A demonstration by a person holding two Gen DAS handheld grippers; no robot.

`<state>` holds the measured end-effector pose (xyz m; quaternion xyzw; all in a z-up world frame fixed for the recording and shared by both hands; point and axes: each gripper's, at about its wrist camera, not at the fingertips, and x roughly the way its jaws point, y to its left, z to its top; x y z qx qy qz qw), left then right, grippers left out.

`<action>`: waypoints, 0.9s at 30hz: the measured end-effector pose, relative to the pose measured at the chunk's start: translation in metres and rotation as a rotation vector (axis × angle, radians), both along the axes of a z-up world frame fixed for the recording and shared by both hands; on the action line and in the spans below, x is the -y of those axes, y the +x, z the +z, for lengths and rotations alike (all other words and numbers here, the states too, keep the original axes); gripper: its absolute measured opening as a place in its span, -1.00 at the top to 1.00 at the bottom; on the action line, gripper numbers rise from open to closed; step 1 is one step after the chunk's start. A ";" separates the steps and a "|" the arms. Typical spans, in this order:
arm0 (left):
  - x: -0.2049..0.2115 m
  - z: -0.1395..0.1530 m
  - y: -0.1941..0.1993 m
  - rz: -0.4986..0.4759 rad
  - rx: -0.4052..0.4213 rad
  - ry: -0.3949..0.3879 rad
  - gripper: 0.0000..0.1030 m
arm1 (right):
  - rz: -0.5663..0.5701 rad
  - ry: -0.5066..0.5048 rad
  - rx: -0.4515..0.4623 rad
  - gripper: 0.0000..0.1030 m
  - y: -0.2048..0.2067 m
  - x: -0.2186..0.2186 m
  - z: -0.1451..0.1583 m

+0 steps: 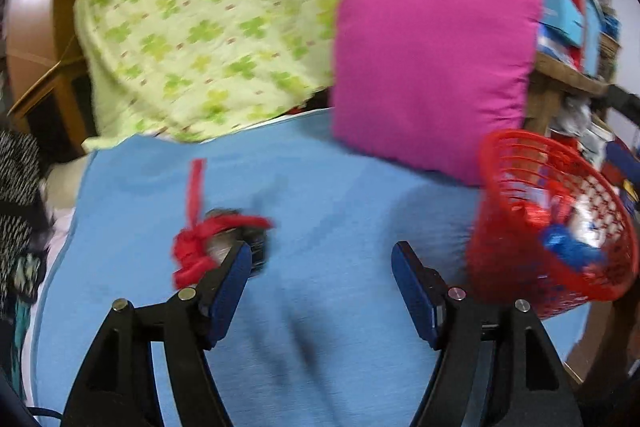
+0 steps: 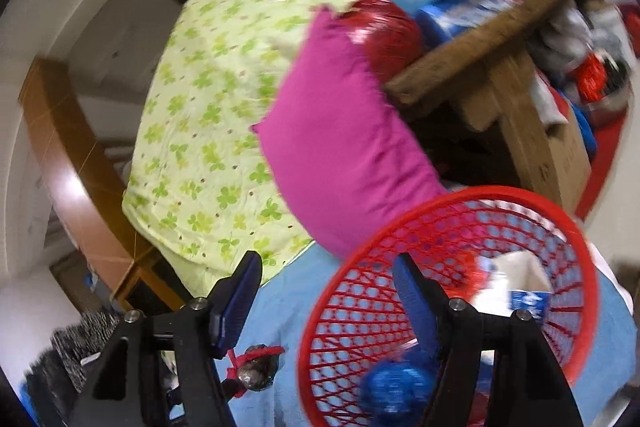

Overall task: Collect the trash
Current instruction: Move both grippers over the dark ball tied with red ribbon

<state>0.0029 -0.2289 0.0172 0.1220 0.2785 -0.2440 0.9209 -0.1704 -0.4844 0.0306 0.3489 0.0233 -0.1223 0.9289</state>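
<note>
A dark crumpled piece of trash tied with a red ribbon [image 1: 224,235] lies on the blue sheet [image 1: 320,195], just beyond my left gripper's left finger. My left gripper [image 1: 322,263] is open and empty above the sheet. A red mesh basket [image 1: 548,227] stands to its right and holds blue, red and white trash. In the right wrist view my right gripper [image 2: 326,275] is open and empty over the basket's near rim [image 2: 440,199]; its right finger is inside the basket. The ribbon-tied trash [image 2: 256,371] shows low left there.
A magenta pillow [image 1: 432,67] leans behind the basket. A green clover-print blanket [image 1: 208,27] lies at the back. A wooden shelf [image 2: 492,39] with boxes and clutter stands to the right. A black-and-white cloth [image 1: 16,211] hangs at the left edge.
</note>
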 end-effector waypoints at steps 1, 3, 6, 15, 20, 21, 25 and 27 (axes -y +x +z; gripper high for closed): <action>-0.007 -0.001 0.005 0.016 -0.004 -0.004 -0.43 | 0.006 -0.023 0.008 -0.39 0.002 -0.008 0.003; -0.025 -0.003 0.017 0.062 -0.012 -0.014 -0.43 | 0.021 -0.087 0.022 -0.39 0.009 -0.028 0.010; -0.051 -0.003 0.035 0.131 -0.029 -0.044 -0.43 | 0.066 -0.174 0.030 -0.39 0.022 -0.058 0.017; -0.138 -0.005 0.073 0.321 -0.067 -0.125 -0.43 | 0.220 -0.237 -0.062 -0.39 0.078 -0.120 0.008; -0.169 -0.019 0.084 0.373 -0.108 -0.133 -0.43 | 0.276 -0.198 -0.139 -0.40 0.111 -0.139 -0.006; -0.174 -0.021 0.086 0.380 -0.111 -0.136 -0.43 | 0.292 -0.183 -0.160 -0.40 0.120 -0.143 -0.011; -0.187 -0.027 0.091 0.385 -0.132 -0.150 -0.43 | 0.342 -0.152 -0.244 -0.39 0.148 -0.153 -0.026; -0.190 -0.031 0.091 0.384 -0.141 -0.147 -0.43 | 0.379 -0.138 -0.307 -0.36 0.167 -0.157 -0.038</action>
